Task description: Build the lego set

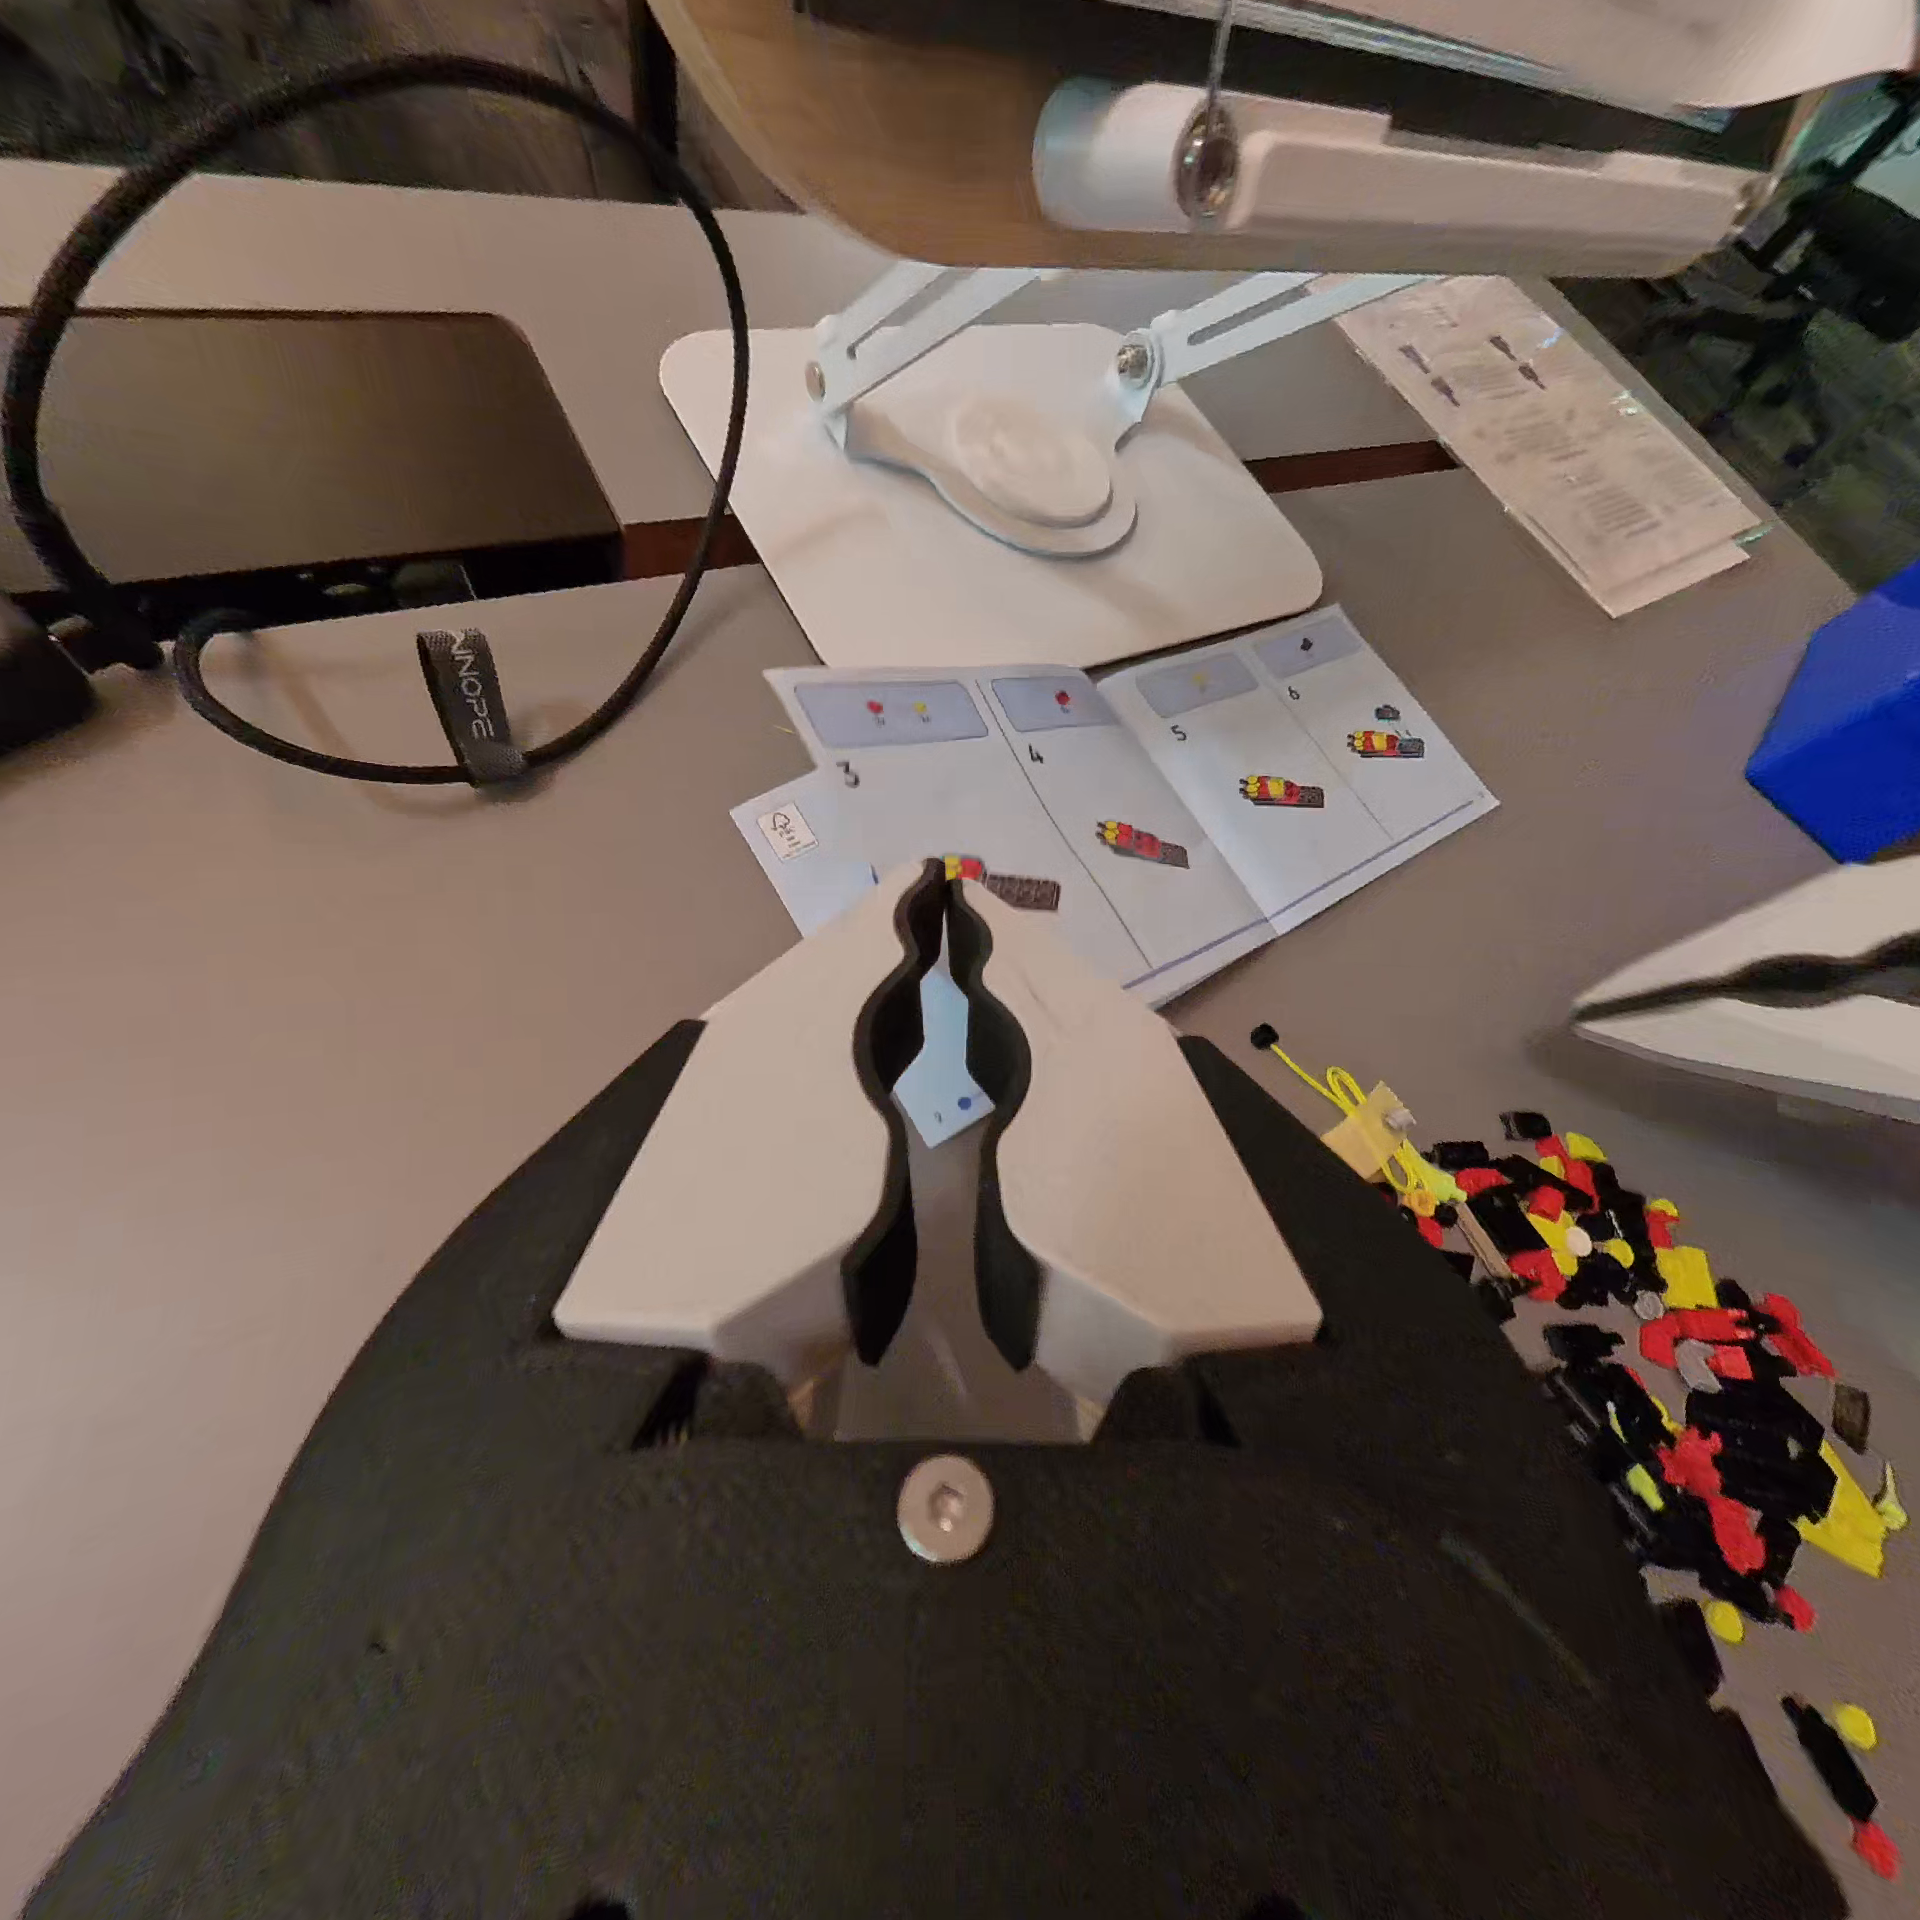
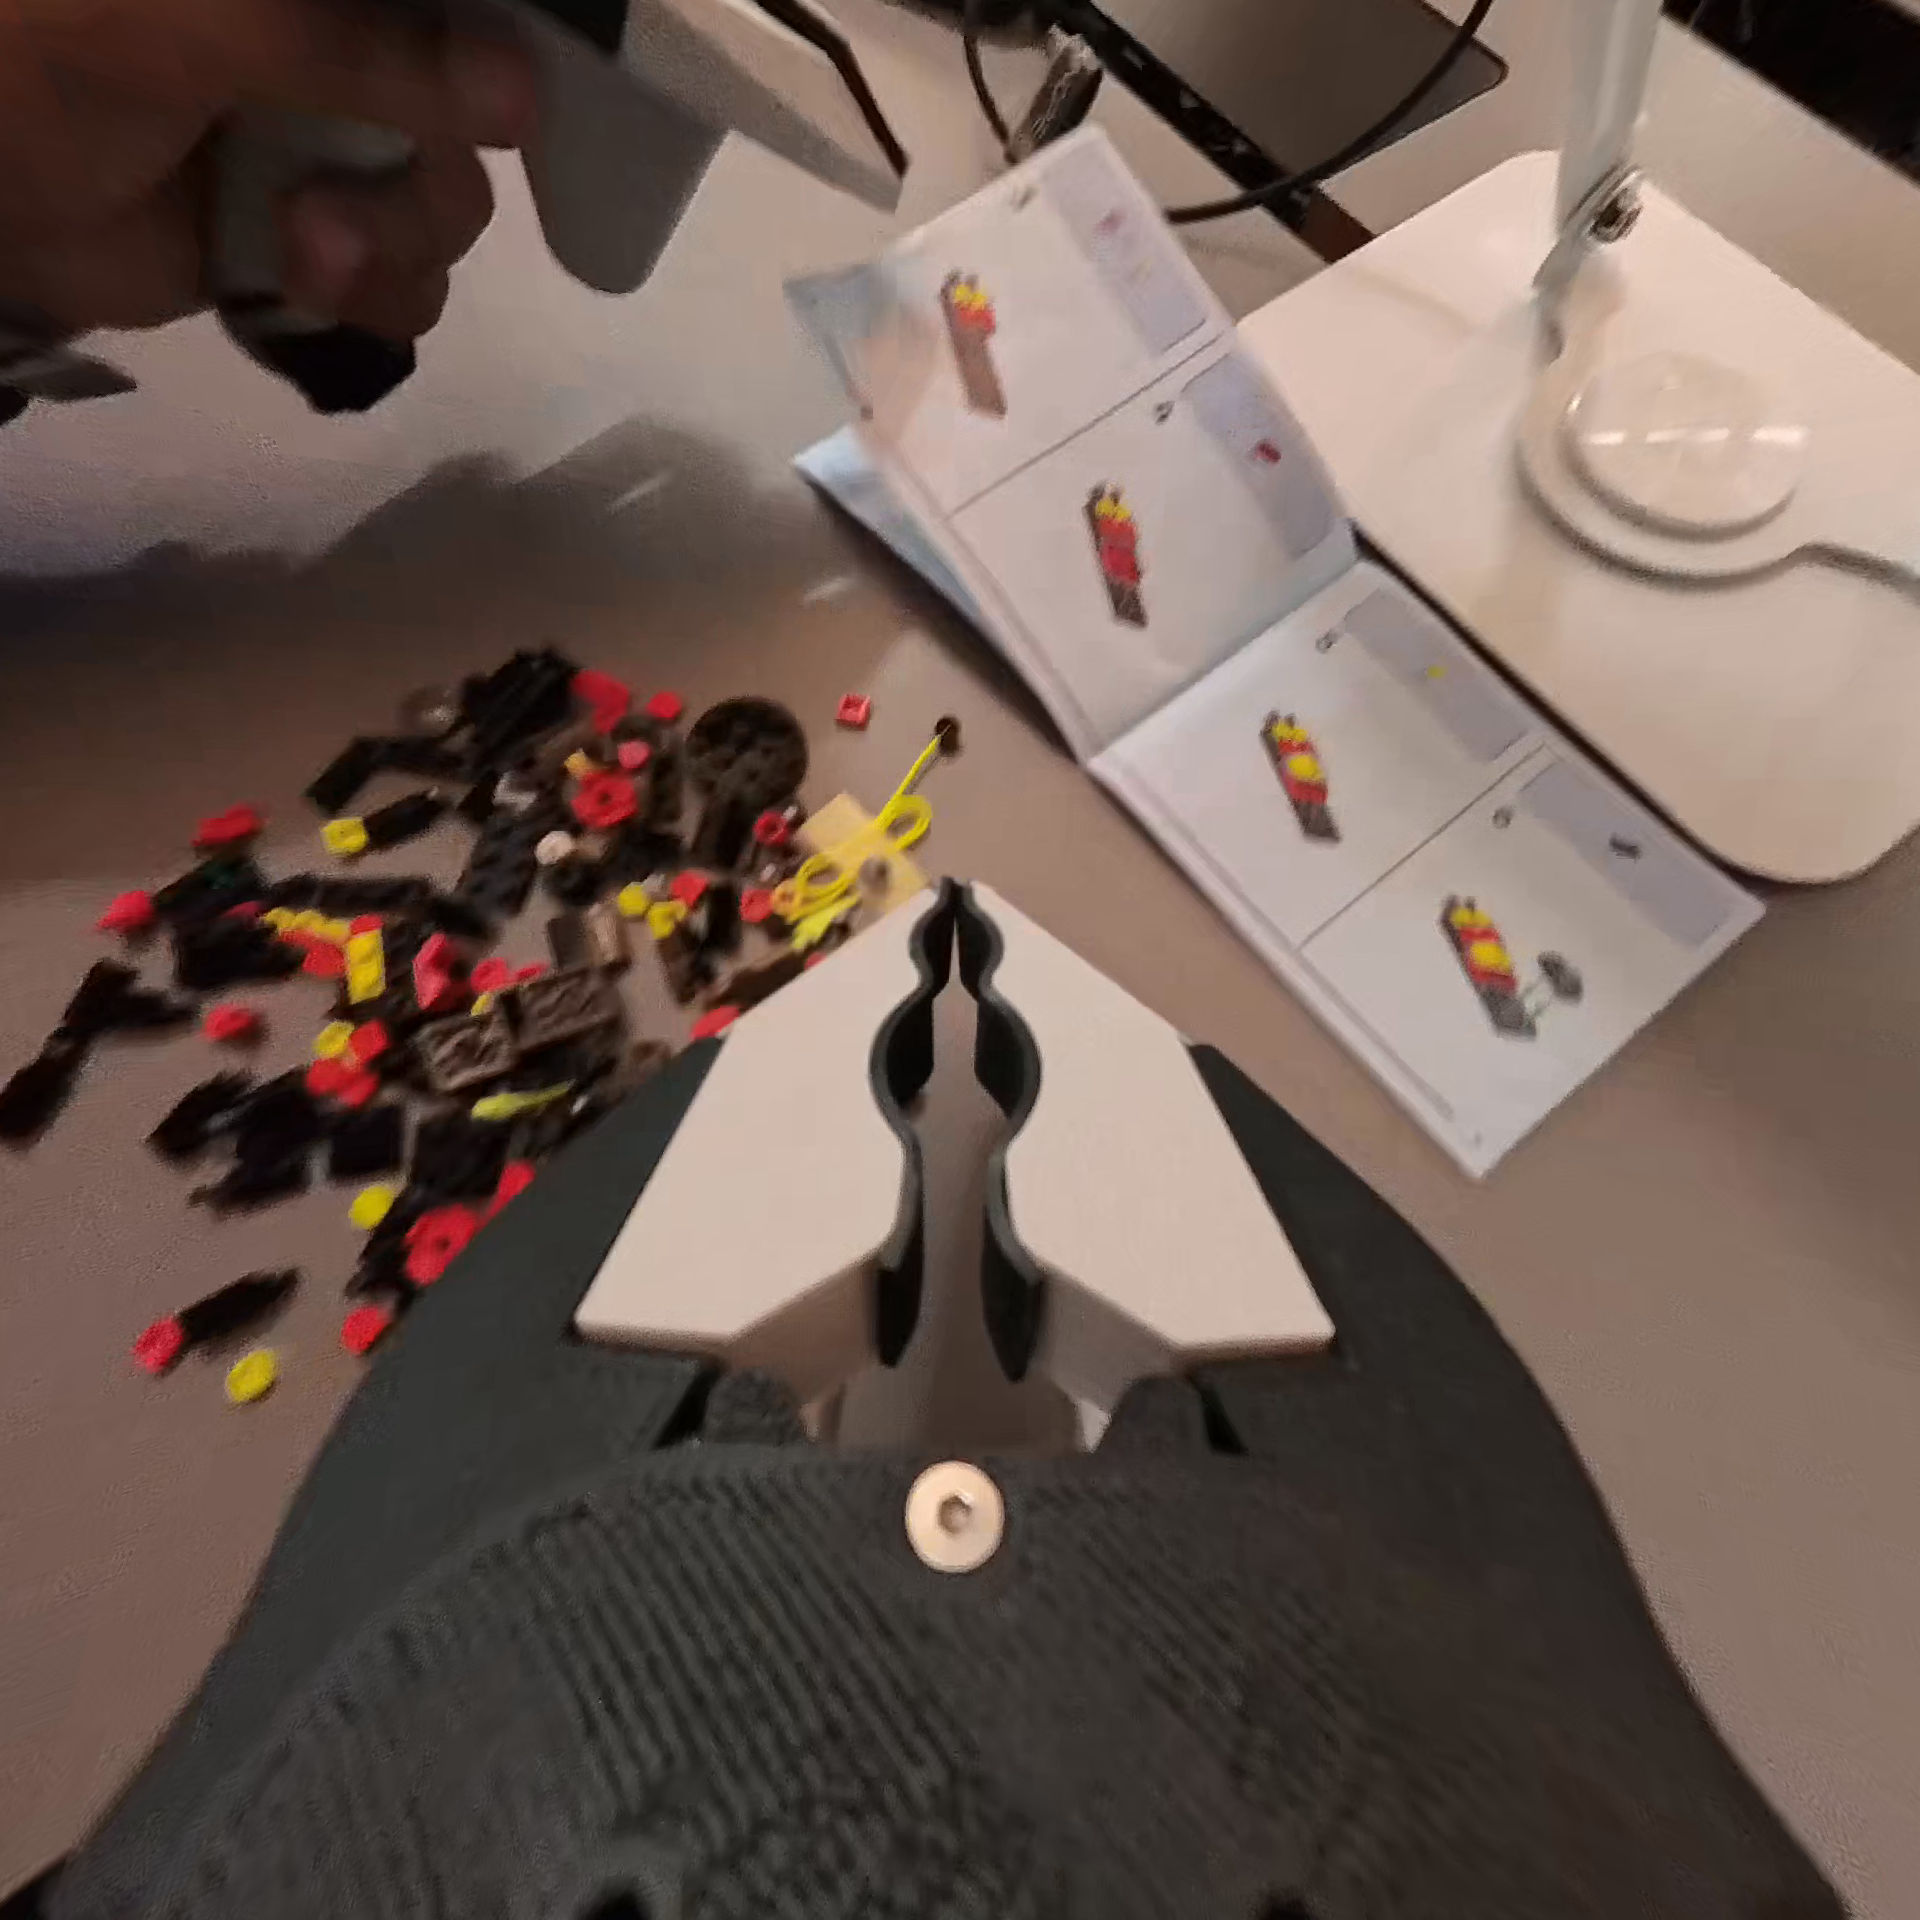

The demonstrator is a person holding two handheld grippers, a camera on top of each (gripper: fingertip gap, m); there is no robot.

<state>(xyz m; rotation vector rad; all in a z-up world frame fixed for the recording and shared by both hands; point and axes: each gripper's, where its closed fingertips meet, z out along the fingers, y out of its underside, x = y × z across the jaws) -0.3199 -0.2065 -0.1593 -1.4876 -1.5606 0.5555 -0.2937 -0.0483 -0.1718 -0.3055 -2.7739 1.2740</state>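
A loose pile of small black, red and yellow lego pieces (image 1: 1662, 1351) lies on the grey table; it also shows in the right wrist view (image 2: 468, 987). An open instruction booklet (image 1: 1143, 810) lies beyond it, and shows in the right wrist view too (image 2: 1247, 644). My left gripper (image 1: 945, 873) is shut, its tips over the booklet's near-left page, with nothing visibly held. My right gripper (image 2: 951, 888) is shut and empty, its tips at the pile's right edge near a yellow string on a tan card (image 2: 862, 842). Its white fingers (image 1: 1714, 1039) enter the left wrist view from the right.
A white monitor stand base (image 1: 987, 499) sits just behind the booklet. A black cable (image 1: 717, 312) loops at the back left. A clear bag with paper (image 1: 1538, 436) and a blue box (image 1: 1849, 727) lie at the right. A hand (image 2: 260, 156) holds the left gripper.
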